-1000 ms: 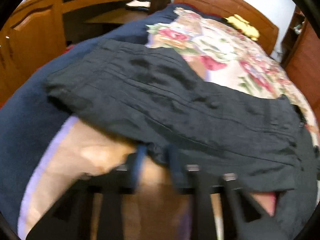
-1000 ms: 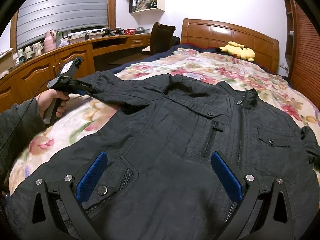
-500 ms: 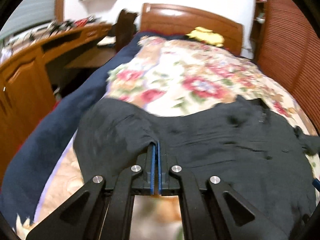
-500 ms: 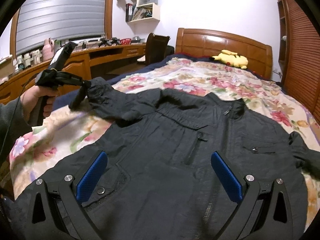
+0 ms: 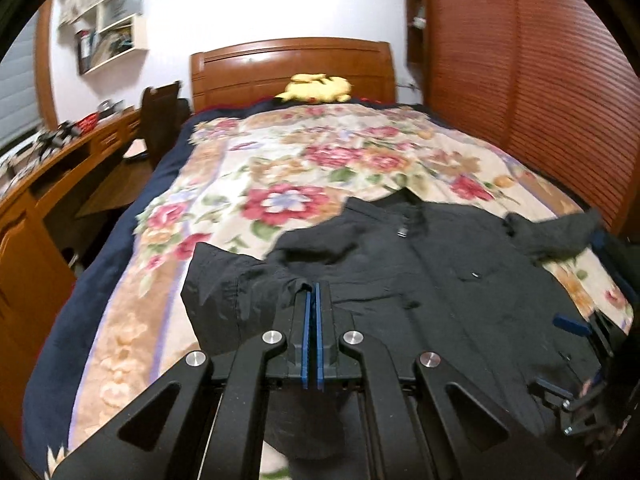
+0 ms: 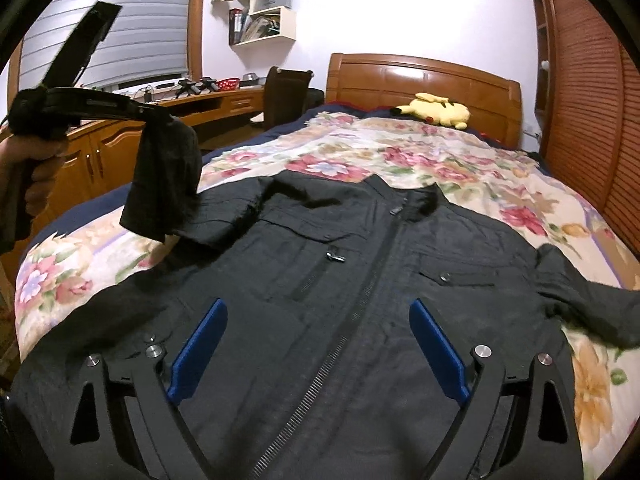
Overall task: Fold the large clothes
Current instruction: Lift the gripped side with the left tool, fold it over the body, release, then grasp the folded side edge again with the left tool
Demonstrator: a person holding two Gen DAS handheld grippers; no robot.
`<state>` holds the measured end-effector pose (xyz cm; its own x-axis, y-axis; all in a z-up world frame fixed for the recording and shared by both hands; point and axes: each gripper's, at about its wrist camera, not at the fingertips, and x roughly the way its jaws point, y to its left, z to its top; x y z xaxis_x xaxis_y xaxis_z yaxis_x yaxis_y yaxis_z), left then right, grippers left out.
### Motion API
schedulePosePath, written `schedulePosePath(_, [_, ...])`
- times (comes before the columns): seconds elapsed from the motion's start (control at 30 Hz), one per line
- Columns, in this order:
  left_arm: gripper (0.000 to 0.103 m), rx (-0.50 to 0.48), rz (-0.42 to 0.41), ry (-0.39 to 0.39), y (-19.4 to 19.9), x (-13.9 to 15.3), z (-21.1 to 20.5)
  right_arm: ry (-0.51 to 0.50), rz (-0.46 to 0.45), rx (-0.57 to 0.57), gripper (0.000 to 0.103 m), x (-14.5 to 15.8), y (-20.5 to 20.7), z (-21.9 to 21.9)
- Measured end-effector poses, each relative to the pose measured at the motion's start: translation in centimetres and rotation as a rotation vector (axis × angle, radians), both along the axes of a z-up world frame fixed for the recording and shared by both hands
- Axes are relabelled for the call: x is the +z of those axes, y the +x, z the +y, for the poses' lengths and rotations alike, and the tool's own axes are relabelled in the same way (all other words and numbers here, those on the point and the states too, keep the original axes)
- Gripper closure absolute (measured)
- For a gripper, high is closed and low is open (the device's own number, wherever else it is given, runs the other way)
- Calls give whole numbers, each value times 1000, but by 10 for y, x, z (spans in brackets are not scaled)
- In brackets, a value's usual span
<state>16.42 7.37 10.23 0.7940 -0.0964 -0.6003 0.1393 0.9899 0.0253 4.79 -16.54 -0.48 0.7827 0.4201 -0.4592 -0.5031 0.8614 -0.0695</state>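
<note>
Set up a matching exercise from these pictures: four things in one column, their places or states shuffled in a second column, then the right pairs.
Things:
1. left claw
2. right claw
3. yellow plush toy
4. black jacket

Places or states:
A. spread front-up on the floral bedspread
B. lying by the wooden headboard
C. shut on the jacket's sleeve, lifted off the bed
D. wide apart over the jacket's front, pressing on nothing

Pairs: 1-C, 2-D, 3-B, 4-A
</note>
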Motion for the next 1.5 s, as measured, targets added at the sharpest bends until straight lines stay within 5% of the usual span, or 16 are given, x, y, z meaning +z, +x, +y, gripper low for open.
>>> schedulePosePath(0.27, [100,-72,-1,57,-23,4,-51,28,6,-17,10,11,-12,-9])
schedulePosePath(0.47, [95,-86,51,73,-49,-23,-63,31,8,-11,10,9,-16,-12])
schedulePosePath(0.77, [30,-90,46,13,-79,-41,-50,21,17,-6,10,10,-14,-17])
schedulePosePath(1.27, [28,39,-82,-49,-143,-38,18,-9,23,6,10,8,-14,-9])
schedulePosePath(1.5, [28,151,-21,-72,-136,-70,65,-28,24,18,10,7,-13,-2])
